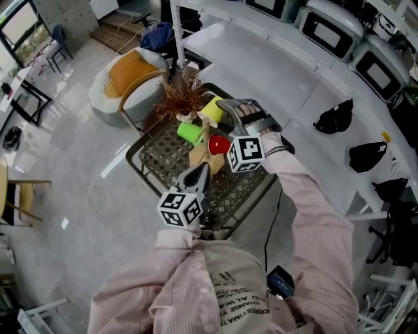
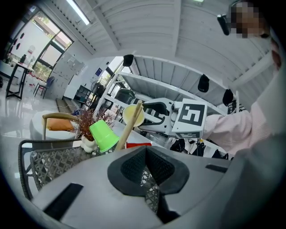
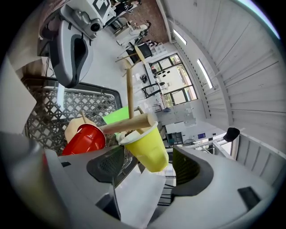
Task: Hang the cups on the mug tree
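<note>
The right tool (image 3: 149,166) stands open, its pads clear of the yellow cup (image 3: 145,145), which hangs between them on a peg of the mug tree (image 3: 129,91). Just left of that tool hangs the red cup (image 3: 85,138), and beyond it the green cup (image 3: 117,115). The left tool (image 2: 145,172) is closed and empty. No loose cup shows on the bench (image 1: 153,160), so the hanging looks finished.

Open-plan office or lab floor, not a home: a glossy pale floor (image 1: 72,163) runs to tall windows (image 2: 44,49), strip lights (image 2: 78,11) line a white slatted ceiling, and a long curved white bench (image 1: 261,65) carries black bags (image 1: 333,117) near a row of boxy machines with dark windows (image 1: 326,29). An orange-cushioned armchair (image 1: 127,81) and a small mesh table (image 1: 153,160) form a lounge corner.
</note>
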A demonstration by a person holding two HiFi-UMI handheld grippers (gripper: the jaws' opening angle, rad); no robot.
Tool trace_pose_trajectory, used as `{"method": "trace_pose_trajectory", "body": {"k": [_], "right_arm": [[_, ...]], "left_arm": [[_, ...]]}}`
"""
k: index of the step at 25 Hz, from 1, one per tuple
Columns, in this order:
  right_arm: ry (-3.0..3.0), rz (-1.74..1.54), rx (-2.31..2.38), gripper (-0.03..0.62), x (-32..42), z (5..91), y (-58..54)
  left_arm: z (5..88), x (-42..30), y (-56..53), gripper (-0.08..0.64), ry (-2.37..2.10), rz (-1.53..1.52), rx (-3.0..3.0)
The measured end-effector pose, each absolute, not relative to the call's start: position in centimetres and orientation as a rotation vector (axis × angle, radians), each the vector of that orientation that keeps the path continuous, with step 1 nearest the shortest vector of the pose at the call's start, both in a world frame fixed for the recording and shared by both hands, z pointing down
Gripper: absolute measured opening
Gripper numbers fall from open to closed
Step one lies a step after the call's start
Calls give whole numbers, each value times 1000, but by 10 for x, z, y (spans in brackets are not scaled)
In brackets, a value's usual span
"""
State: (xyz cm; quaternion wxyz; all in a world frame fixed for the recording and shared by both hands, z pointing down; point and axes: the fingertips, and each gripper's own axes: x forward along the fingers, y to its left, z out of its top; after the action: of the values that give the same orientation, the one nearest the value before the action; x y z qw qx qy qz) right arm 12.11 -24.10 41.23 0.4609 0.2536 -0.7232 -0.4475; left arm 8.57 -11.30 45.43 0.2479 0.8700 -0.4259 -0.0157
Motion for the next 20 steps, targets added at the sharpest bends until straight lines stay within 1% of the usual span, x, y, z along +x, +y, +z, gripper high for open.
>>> {"method": "trace_pose_trajectory", "body": {"k": [4, 9, 12, 15, 16, 17, 19, 20], "right_arm": [[-1839, -1039, 692, 302, 127, 408, -234], [-1977, -886, 826, 301, 138, 399, -223], [-2059, -774, 937, 300, 145, 395, -215], [-2176, -592, 1092, 297, 155, 390, -207], [-2215, -523, 1150, 285, 159, 389, -204], [-2246, -459, 1211, 258, 164, 387, -201], [-2284, -352, 1321, 153, 174, 387, -195], [-2300, -300, 1363, 146, 179, 389, -192]], "left_arm": [[451, 89, -112, -2, -1139, -46, 2393], [447, 90, -112, -2, -1122, -49, 2416], [442, 89, -112, -2, -1116, -46, 2435], [438, 88, -111, -2, -1109, -39, 2463], [437, 88, -111, -2, -1107, -35, 2472], [436, 87, -111, -2, -1107, -33, 2479], [433, 85, -111, -2, -1109, -31, 2493], [431, 84, -111, -2, -1112, -31, 2498]]}}
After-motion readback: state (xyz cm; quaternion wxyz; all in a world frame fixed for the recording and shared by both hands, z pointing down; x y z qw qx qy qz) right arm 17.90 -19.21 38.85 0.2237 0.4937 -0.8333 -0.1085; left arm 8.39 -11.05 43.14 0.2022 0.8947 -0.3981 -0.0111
